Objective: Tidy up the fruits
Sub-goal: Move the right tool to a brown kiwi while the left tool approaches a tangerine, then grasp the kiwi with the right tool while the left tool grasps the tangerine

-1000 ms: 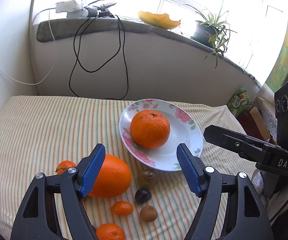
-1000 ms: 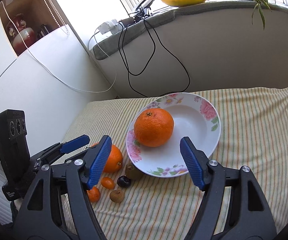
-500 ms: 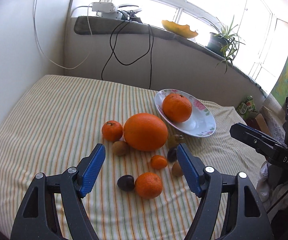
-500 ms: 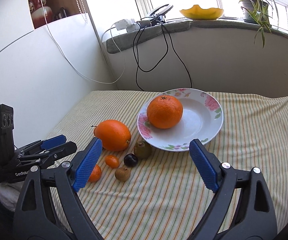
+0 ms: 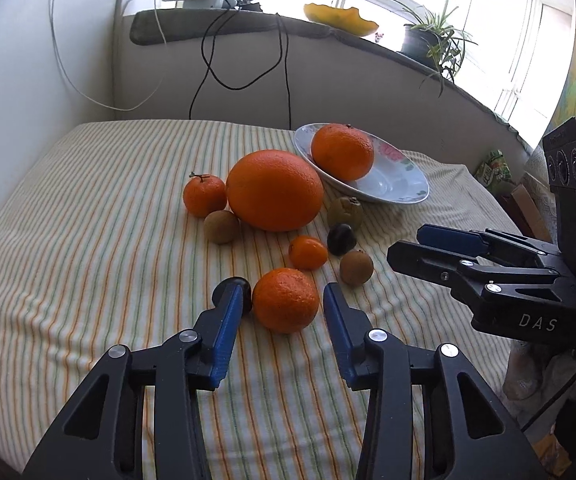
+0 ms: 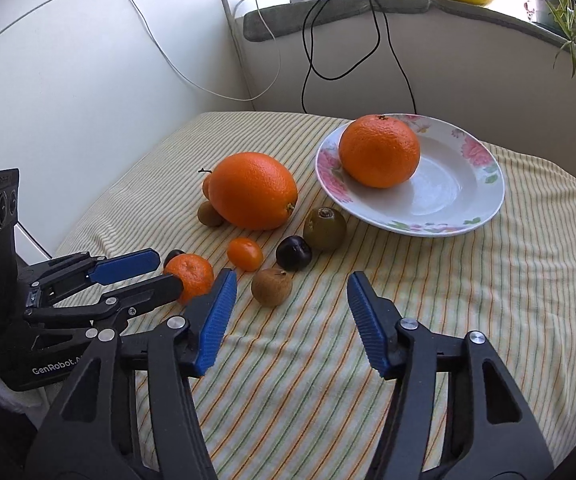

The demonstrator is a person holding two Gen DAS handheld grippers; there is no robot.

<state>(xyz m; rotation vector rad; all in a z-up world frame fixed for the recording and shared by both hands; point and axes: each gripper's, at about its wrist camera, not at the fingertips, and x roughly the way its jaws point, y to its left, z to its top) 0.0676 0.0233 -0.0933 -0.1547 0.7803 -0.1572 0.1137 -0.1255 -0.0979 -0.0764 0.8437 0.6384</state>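
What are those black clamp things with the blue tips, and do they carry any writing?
Both are black plastic clamp-style tools. The left gripper and right gripper each have two fingers lined with ribbed blue pads, joined by silver rivets. Seen from the side, the left one reads "GenRobot" in white, the right one "DAS", and each carries a black box with three round lenses. No hands or sleeves are visible.

Lettering "DAS": white capitals on the black body of the right gripper (image 5: 404, 244), right of centre in the left wrist view; the word may be cut short.
Lettering "GenRobot.": white print on the black body of the left gripper (image 6: 168, 270), lower left of the right wrist view; its end is hidden behind the near finger.
Small print under "GenRobot.": too small to read.
Green packet (image 5: 493, 168), right edge of the left wrist view: printing blurred, unreadable.
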